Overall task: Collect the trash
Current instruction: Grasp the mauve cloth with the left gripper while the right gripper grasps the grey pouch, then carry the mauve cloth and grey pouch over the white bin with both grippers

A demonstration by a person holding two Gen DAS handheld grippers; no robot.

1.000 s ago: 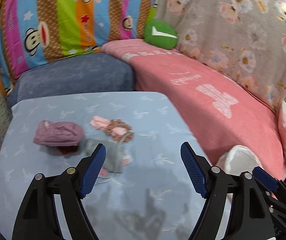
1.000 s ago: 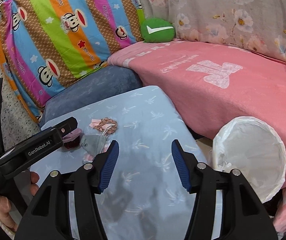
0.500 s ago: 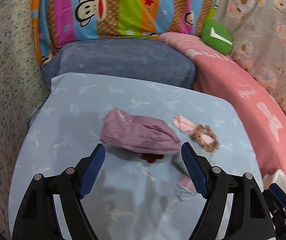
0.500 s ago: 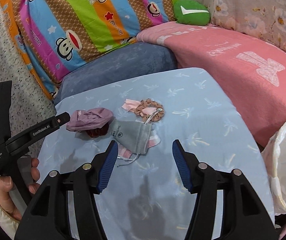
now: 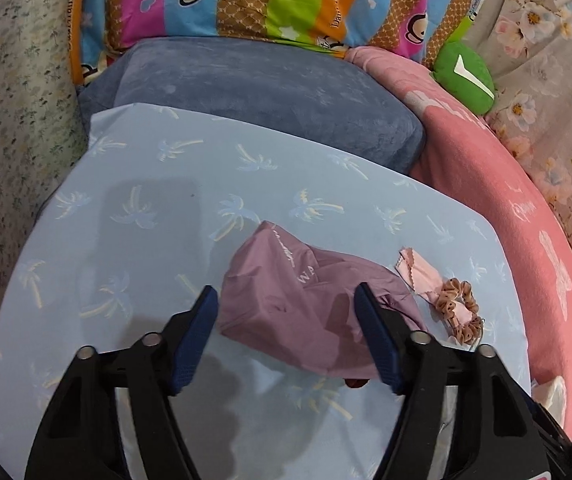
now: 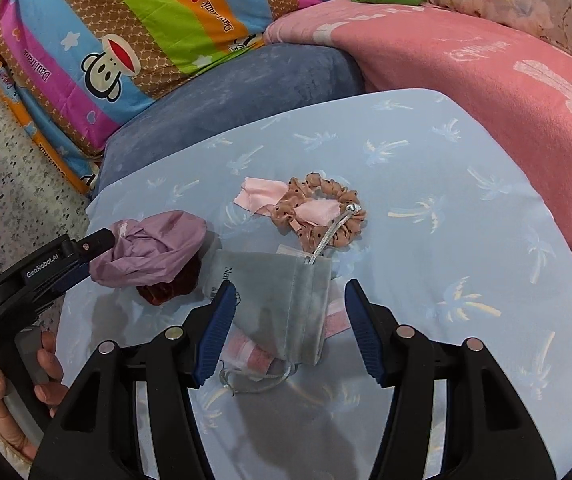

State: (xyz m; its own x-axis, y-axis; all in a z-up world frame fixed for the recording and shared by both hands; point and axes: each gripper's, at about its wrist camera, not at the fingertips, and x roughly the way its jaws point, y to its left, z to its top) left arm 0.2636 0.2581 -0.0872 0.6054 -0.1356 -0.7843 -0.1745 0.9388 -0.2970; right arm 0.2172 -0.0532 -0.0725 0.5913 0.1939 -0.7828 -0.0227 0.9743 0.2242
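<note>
- Reaching: your step in hand reads as the approach to two pickups at once, with nothing gripped yet.
- Mauve bag [image 5: 306, 304]: crumpled, lying on the light-blue tabletop [image 5: 158, 208], toward its left-hand part in the right wrist view. Its long axis runs from far-left to near-right in the left wrist view; the squarer, printed end points away from you, and the looser end trails toward the scrunchie. A dark red lump [image 6: 170, 286] sits under its near edge; what it is, you cannot tell.
- Left gripper [image 5: 286, 336]: jaws apart, straddling the bag's near half, one pad at each flank. Whether the pads touch the fabric cannot be told.
- Next move, left: judged as lowering a little and closing across the bag's short width. The thin material will likely collapse, so take a deep bite.
- Grey drawstring pouch [image 6: 286, 300]: flat, just right of the mauve bag, its long axis running away from you, the cord at the far end pointing to the scrunchie. It lies over a pink-and-white wrapper [image 6: 250, 356].
- Right gripper [image 6: 288, 332]: jaws apart, bracketing the pouch and not closed on it.
- Next move, right: closing may catch the wrapper beneath as well, so check what comes up.
- Scrunchie [image 6: 326, 212]: tan, dotted, resting on a pale pink cloth scrap [image 6: 262, 196], beyond the pouch, untouched.
- Surround: a blue cushion [image 5: 270, 92] and a pink blanket [image 6: 466, 64] border the tabletop.
</note>
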